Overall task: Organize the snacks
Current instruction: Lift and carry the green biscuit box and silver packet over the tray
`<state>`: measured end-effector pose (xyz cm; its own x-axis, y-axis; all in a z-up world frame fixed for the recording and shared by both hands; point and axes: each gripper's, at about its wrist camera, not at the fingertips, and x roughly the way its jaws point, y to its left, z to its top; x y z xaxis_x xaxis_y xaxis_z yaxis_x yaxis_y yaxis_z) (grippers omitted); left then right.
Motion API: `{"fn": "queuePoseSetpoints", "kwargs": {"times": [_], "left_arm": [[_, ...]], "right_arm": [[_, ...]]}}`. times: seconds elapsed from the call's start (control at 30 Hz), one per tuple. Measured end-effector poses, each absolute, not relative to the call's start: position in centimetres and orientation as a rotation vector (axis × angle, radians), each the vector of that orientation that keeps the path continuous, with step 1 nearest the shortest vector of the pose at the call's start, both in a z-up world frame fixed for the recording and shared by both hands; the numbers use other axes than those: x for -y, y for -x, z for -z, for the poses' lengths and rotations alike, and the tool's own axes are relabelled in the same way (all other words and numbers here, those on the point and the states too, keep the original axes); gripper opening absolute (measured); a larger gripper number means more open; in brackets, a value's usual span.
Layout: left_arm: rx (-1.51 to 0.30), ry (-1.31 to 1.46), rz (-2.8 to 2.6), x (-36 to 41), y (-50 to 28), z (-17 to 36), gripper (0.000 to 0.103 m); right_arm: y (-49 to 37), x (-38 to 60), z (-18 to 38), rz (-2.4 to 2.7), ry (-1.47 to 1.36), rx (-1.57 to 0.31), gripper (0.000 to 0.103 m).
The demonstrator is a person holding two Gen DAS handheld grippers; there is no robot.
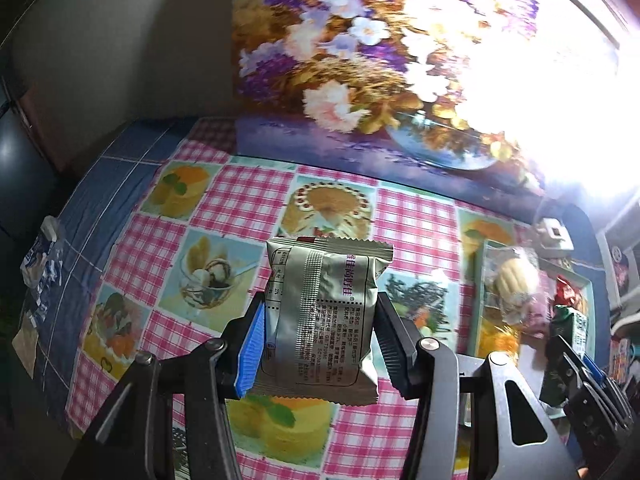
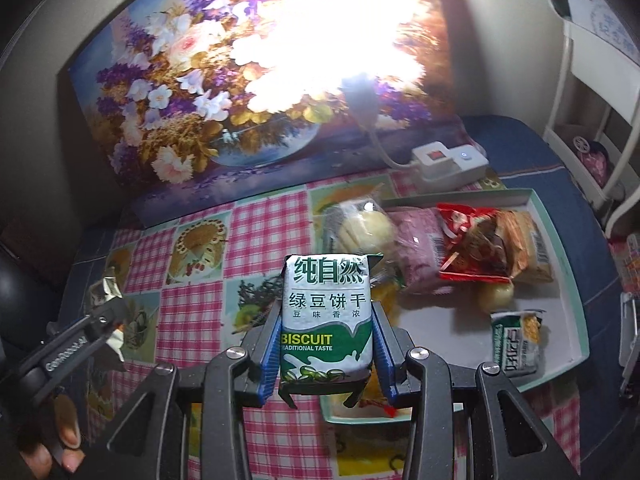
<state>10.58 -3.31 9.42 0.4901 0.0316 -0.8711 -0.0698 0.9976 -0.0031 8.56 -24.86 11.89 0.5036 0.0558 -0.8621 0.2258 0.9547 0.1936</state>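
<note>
While aloft, silver packet (image 1: pixel 320 312) between left tongs (image 1: pixel 318 344).

Ahead of your claws lies the table (image 2: pixel 192 320) (pink-checked cloth with dessert prints); right of your right claw, a shallow tray (image 2: pixel 560 216); beyond it, a white power strip (image 2: pixel 448 160).

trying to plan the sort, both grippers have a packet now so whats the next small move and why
Probably carry the green and white biscuit packet, clamped in the right gripper, across over the shallow white tray with a pale green rim and lower it onto the bare white patch near the small green corn-print packet. The tray already holds the other snacks. The left gripper clamps a silver foil packet, which can follow.
</note>
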Motion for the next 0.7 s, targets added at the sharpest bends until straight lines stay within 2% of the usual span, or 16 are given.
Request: {"fn": "queuePoseSetpoints", "kwargs": {"times": [0.7], "left_arm": [[-1.03, -0.141, 0.232, 16.3, -7.5, -10.4, 0.054]], "right_arm": [[-5.9, 34.0, -10.8, 0.274, -0.449, -1.048, 0.043]]}}
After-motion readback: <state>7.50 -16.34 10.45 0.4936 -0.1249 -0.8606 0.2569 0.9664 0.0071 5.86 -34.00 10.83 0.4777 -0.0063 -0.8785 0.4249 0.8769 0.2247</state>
